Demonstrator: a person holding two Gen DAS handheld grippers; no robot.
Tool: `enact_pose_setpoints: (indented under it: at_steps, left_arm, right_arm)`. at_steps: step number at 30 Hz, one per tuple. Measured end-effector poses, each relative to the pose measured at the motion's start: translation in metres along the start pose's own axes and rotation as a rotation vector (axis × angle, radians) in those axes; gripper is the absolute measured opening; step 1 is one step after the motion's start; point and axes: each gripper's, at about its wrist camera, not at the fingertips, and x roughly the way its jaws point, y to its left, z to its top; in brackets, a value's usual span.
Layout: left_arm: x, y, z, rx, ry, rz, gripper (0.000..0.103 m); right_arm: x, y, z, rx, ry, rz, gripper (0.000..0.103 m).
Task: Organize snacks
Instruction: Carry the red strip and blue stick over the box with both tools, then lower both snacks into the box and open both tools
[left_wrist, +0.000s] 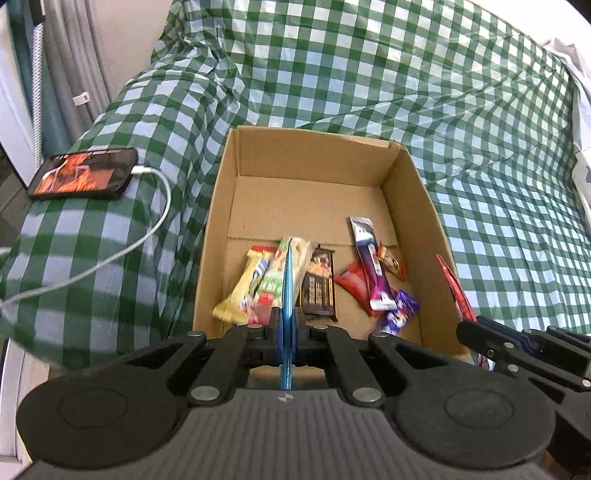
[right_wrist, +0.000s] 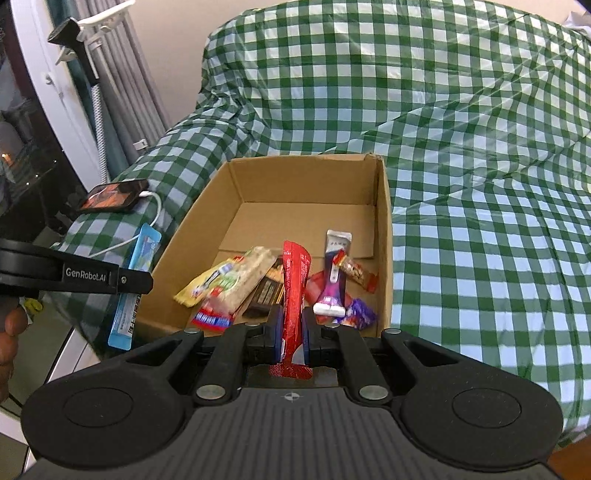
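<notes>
A blue snack packet (left_wrist: 287, 280) is clamped edge-on in the left tongs (left_wrist: 287, 325) over the near end of the cardboard box (left_wrist: 413, 206); the right tongs (right_wrist: 291, 328) pinch a red packet (right_wrist: 294, 291) beside it, above loose snack bars (left_wrist: 317, 288), on a green checked cloth (left_wrist: 369, 74)

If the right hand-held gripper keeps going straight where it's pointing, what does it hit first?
Probably the snacks in the cardboard box. The right hand-held gripper, shut on a red packet, aims down into the pile, so the packet's tip would likely meet the dark brown bar first. Depth is hard to judge.
</notes>
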Motion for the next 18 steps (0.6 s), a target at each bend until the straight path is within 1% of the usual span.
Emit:
enact_pose_setpoints:
  at_steps: [8,18]
  left_arm:
    - [0.048,-0.007,0.036,0.022,0.019,0.013,0.004]
    - [0.105,-0.008,0.051,0.029,0.081,0.047,0.004]
  right_arm:
    - [0.050,-0.011,0.027,0.024,0.020,-0.003,0.011]
    - [0.104,-0.026,0.042,0.037,0.057,-0.020,0.011]
